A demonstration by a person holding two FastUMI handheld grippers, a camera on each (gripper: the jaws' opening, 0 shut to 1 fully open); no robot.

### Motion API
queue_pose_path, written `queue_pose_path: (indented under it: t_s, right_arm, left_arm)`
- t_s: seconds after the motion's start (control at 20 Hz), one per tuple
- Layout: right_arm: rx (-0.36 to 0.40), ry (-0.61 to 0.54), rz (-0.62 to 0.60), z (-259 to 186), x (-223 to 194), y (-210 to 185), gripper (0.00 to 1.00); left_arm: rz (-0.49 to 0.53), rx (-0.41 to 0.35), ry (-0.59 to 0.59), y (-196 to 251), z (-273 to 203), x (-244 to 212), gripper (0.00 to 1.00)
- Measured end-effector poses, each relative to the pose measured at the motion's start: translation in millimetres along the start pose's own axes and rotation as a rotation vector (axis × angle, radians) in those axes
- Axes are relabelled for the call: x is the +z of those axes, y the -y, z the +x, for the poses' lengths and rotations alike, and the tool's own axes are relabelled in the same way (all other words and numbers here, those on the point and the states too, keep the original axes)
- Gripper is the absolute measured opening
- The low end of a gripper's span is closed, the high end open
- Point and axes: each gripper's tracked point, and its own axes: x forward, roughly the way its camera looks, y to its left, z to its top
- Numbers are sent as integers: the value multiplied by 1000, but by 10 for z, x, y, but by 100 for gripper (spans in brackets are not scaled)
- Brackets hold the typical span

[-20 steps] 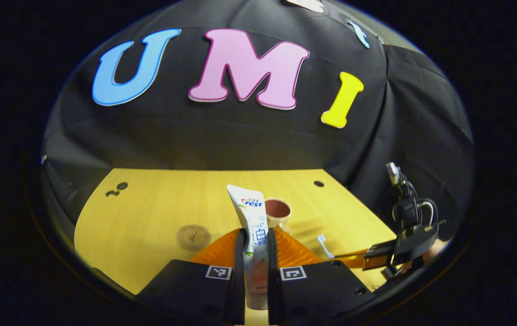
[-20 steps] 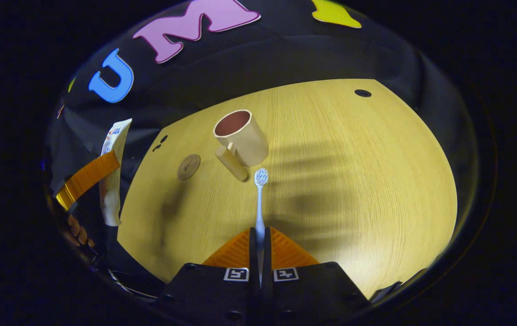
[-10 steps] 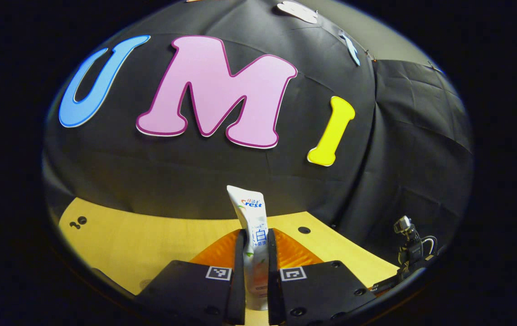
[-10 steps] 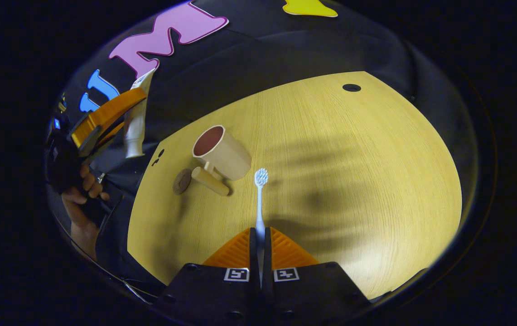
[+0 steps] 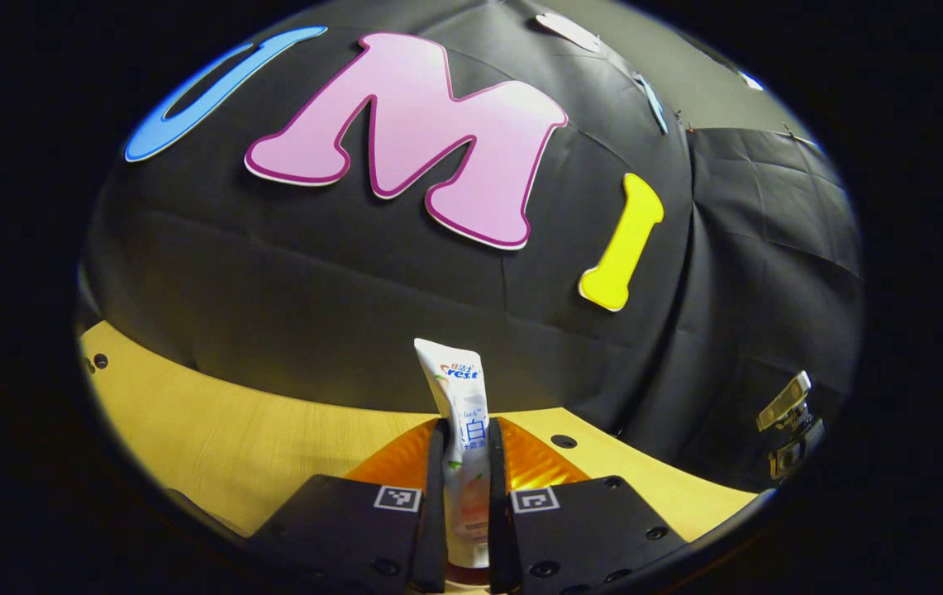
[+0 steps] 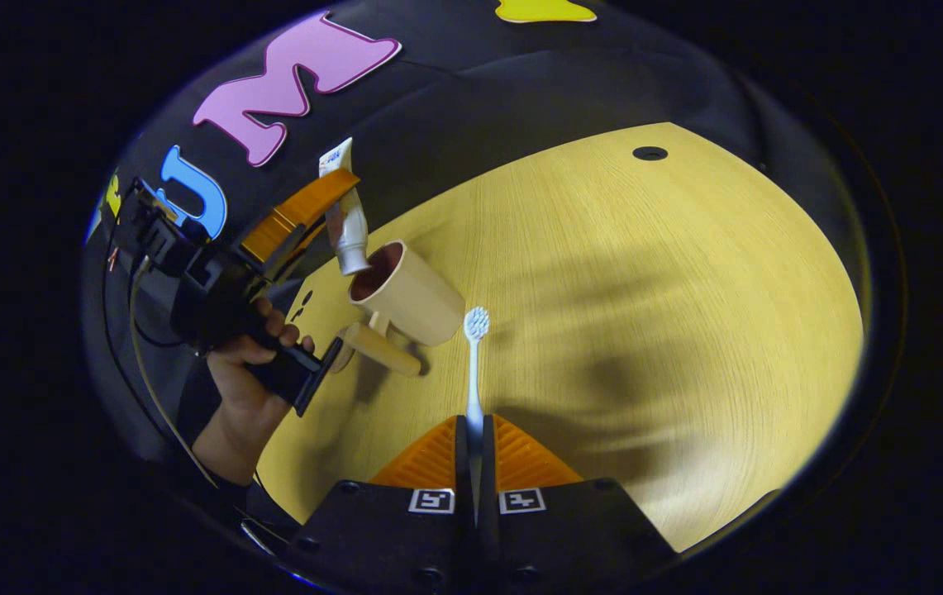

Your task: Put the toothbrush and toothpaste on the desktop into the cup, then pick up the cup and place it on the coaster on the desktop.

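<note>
In the left gripper view my left gripper (image 5: 464,450) is shut on the white toothpaste tube (image 5: 459,388), which stands upright between the fingers. The right gripper view shows that left gripper (image 6: 302,211) off to the left, held by a hand (image 6: 244,376). It holds the toothpaste tube (image 6: 345,219) cap down, with the lower end at the mouth of the beige cup (image 6: 413,289). The cup stands on the table with its thick handle (image 6: 380,349) pointing toward me. My right gripper (image 6: 472,434) is shut on the handle of the white toothbrush (image 6: 475,364), whose bristle head sits just right of the cup.
The wooden table (image 6: 645,289) spreads wide to the right of the cup, with a small dark hole (image 6: 650,153) near its far edge. In the left gripper view the table (image 5: 215,430) runs up to the black cloth wall.
The left gripper has carried the toothpaste from the table's left side to above the cup, and the tube's lower end now meets the cup's mouth. The right gripper has hardly moved.
</note>
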Motion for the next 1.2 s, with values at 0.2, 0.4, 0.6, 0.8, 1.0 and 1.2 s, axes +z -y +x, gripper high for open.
queue_pose_path:
  t_s: [0.2,0.4,0.6,0.8,1.0,1.2]
  right_arm:
    - [18,11,19,78,27,-7,5]
    - [23,-2,5,84,60,-40,5]
    - [46,113,37,32,460,-155,5]
    - [81,256,-27,37,986,-346,5]
    - [160,399,-24,177,1449,-660,5]
    - [239,512,-16,253,1700,-929,5]
  left_arm:
    - [-40,-15,-2,-26,-34,-223,29]
    - [3,-35,-3,15,-104,-319,42]
    - [-64,-12,-3,0,-296,-260,86]
    - [-75,30,37,-48,-691,-76,97]
    - [-69,85,34,-119,-1173,-68,96]
    - [-211,105,-2,-169,-1591,-158,96]
